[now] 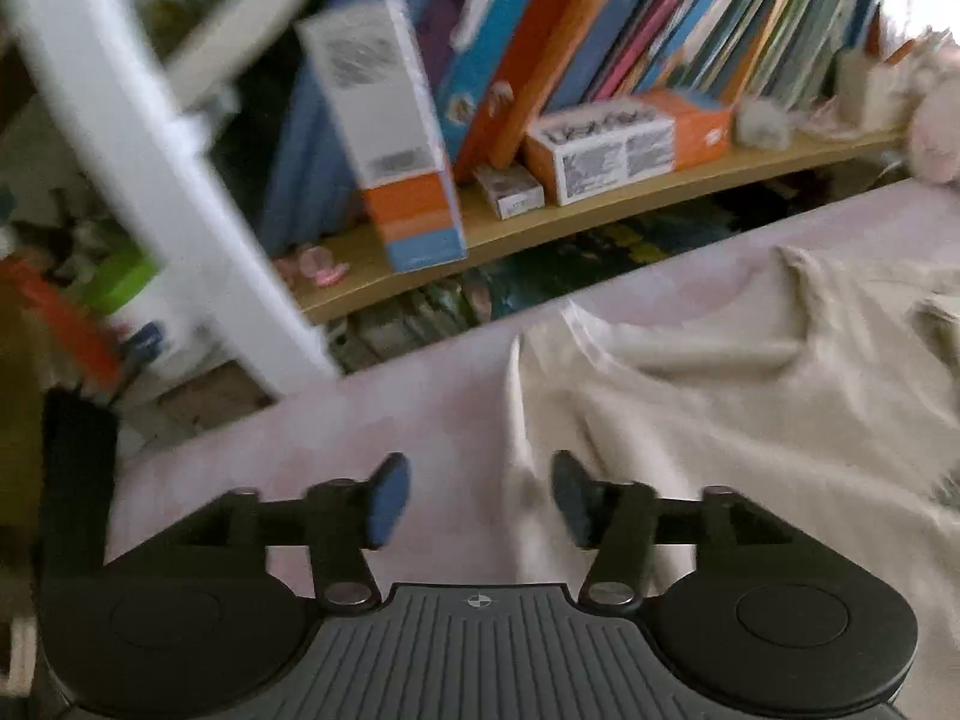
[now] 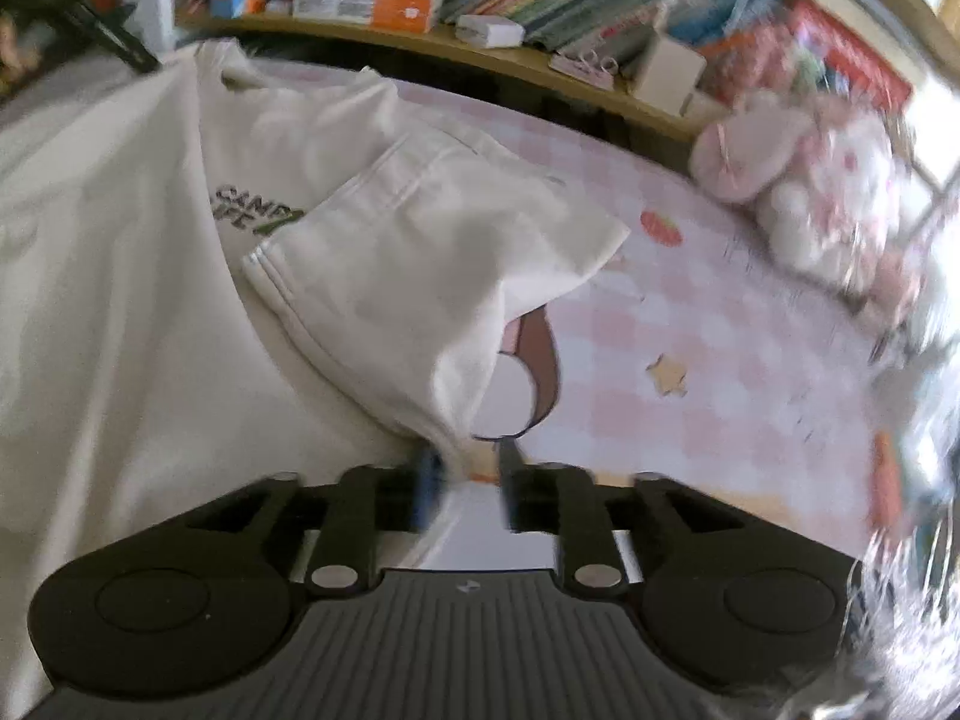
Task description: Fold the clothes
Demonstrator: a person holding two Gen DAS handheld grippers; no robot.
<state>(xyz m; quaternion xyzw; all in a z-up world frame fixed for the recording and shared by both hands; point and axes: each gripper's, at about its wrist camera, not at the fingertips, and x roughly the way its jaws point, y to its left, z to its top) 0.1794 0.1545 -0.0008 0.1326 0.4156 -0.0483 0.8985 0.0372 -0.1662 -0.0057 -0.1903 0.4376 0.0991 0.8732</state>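
Note:
A cream T-shirt (image 2: 150, 312) with dark chest lettering lies on a pink checked sheet (image 2: 708, 360). In the right wrist view its sleeve (image 2: 420, 252) is lifted, and a corner of it runs down between the fingers of my right gripper (image 2: 468, 483), which stand a narrow gap apart; the view is blurred. In the left wrist view the shirt (image 1: 720, 420) spreads to the right. My left gripper (image 1: 480, 498) is open and empty, just above the shirt's left edge on the sheet (image 1: 360, 432).
A wooden shelf (image 1: 540, 222) with books and boxes runs behind the bed. A white frame post (image 1: 156, 180) stands at the left. Pink and white plush toys (image 2: 798, 180) lie at the right of the sheet.

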